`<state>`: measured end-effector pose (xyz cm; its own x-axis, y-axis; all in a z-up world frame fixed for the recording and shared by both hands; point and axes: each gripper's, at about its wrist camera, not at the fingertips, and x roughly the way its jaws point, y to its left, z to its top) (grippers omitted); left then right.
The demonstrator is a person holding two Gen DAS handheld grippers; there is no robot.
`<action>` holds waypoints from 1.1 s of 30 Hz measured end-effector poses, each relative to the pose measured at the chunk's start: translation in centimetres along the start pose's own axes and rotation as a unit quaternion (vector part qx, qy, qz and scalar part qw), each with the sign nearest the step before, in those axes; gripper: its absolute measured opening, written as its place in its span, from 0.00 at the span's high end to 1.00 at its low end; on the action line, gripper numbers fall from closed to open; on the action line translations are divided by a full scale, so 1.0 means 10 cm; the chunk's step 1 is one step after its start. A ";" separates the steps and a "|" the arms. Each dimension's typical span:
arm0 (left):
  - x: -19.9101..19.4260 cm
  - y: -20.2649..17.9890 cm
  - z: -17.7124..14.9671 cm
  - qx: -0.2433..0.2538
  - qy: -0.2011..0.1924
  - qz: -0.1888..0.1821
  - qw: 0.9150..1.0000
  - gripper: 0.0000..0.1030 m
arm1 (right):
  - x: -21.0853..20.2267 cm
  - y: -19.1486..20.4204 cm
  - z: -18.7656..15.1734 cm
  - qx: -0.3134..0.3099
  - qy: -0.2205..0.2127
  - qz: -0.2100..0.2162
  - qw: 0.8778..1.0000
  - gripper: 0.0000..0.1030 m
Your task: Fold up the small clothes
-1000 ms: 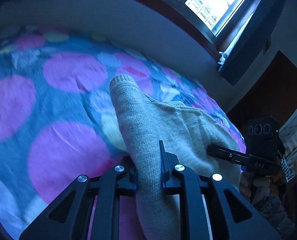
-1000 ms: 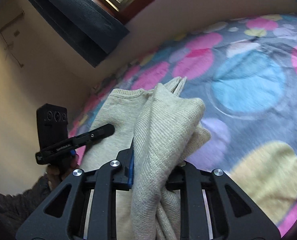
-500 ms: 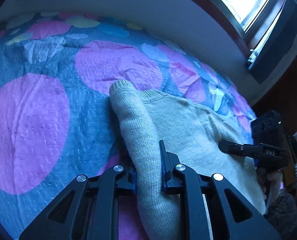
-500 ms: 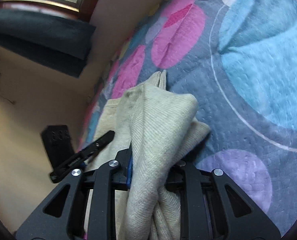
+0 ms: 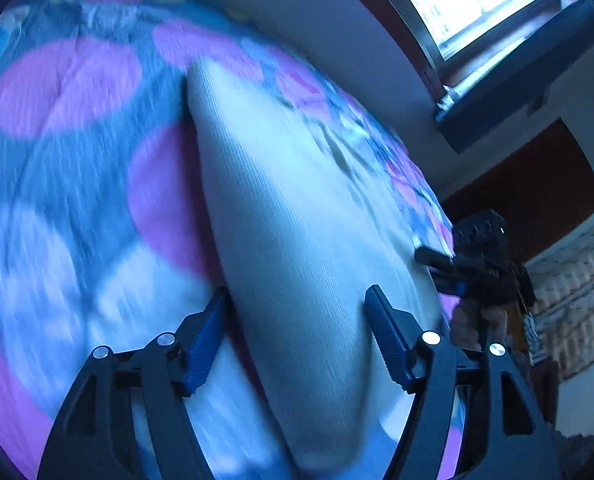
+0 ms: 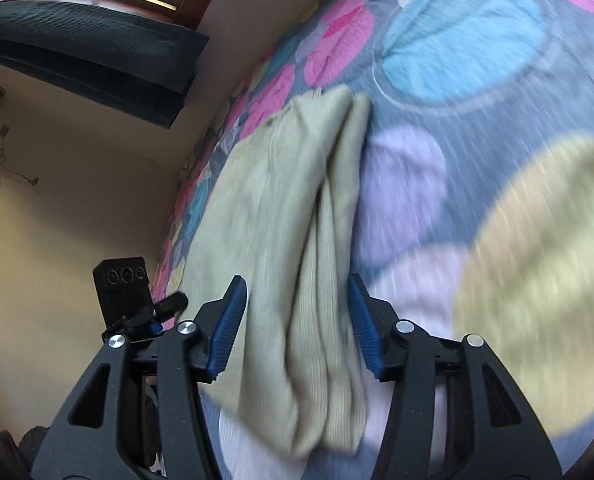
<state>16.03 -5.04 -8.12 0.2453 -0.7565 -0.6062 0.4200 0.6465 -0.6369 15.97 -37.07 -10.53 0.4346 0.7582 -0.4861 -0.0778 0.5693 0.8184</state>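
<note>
My left gripper [image 5: 297,308] points low along the bed [image 5: 69,184], its jaws spread wide on either side of the beige sweater [image 5: 293,216], gripping nothing. My right gripper [image 6: 297,300] sits on the opposite side, angled down too, its jaws also wide apart around the bunched folds of the sweater [image 6: 297,208]. The sweater lies flat on the spotted bedspread [image 6: 497,120], folded lengthwise. Both views are blurred.

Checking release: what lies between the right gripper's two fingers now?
In the right wrist view, the folded beige sweater lies between the open right gripper's fingers, on the bedspread.
</note>
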 end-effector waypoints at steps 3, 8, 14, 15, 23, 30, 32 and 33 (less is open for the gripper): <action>0.02 -0.09 -0.09 0.019 -0.005 0.014 1.000 0.34 | 0.00 0.04 -0.17 -0.005 0.010 0.000 1.000 0.50; 0.13 -0.08 -0.06 -0.005 0.001 0.016 1.000 0.62 | 0.19 0.18 -0.30 -0.019 0.028 -0.030 0.999 0.76; -0.14 -0.22 -0.02 -0.010 -0.012 0.021 1.000 0.71 | -0.01 0.24 -0.41 0.018 0.004 0.021 1.000 0.80; -0.20 -0.24 -0.04 -0.012 -0.012 0.019 1.000 0.71 | -0.02 0.26 -0.46 0.023 0.004 0.031 0.999 0.81; -0.26 -0.09 -0.32 -0.028 -0.004 0.022 0.999 0.71 | 0.05 0.21 -0.75 0.031 0.019 0.024 0.999 0.81; -0.22 -0.02 -0.38 -0.031 -0.018 0.012 0.999 0.68 | 0.02 0.16 -0.77 0.023 0.010 0.040 0.999 0.82; -0.25 -0.03 -0.38 -0.031 -0.020 0.008 0.999 0.66 | 0.01 0.17 -0.78 0.022 0.009 0.044 0.999 0.81; -0.28 -0.03 -0.39 -0.030 -0.020 0.006 0.999 0.65 | -0.07 0.13 -0.81 0.022 0.007 0.046 0.999 0.80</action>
<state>11.76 -2.76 -8.10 0.2863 -0.7509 -0.5952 0.3638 0.6599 -0.6575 8.27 -34.31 -11.57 0.4145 0.8114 -0.4120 -0.0777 0.4826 0.8724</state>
